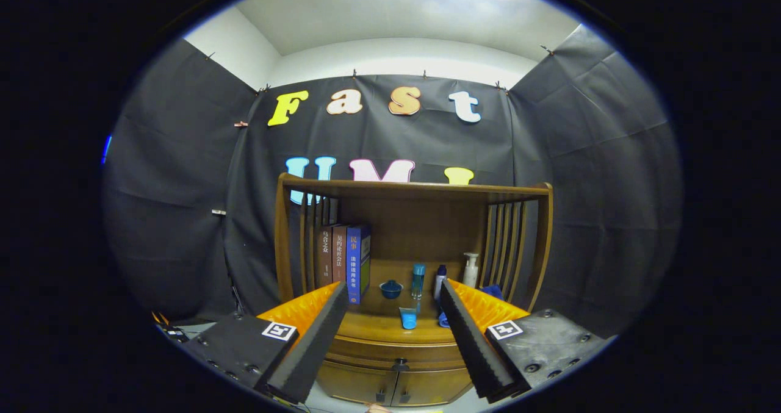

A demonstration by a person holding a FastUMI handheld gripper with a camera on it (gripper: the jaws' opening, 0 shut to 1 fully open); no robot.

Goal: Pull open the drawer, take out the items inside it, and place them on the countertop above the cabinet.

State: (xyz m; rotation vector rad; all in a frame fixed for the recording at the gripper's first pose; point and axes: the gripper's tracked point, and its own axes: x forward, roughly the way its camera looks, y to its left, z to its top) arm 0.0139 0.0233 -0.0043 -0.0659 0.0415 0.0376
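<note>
Two fingers of the gripper (390, 297) stand wide apart in the lower middle of the frame, clamped on nothing, aimed at a wooden cabinet (399, 364) ahead. Its drawer (396, 353) sits closed at the bottom centre, between the fingers, a small knob (400, 362) on its front. On the countertop (378, 326) above stand three books (345, 260), a small blue bowl (391, 288), several bottles (418, 279) and a white pump dispenser (470, 269).
</note>
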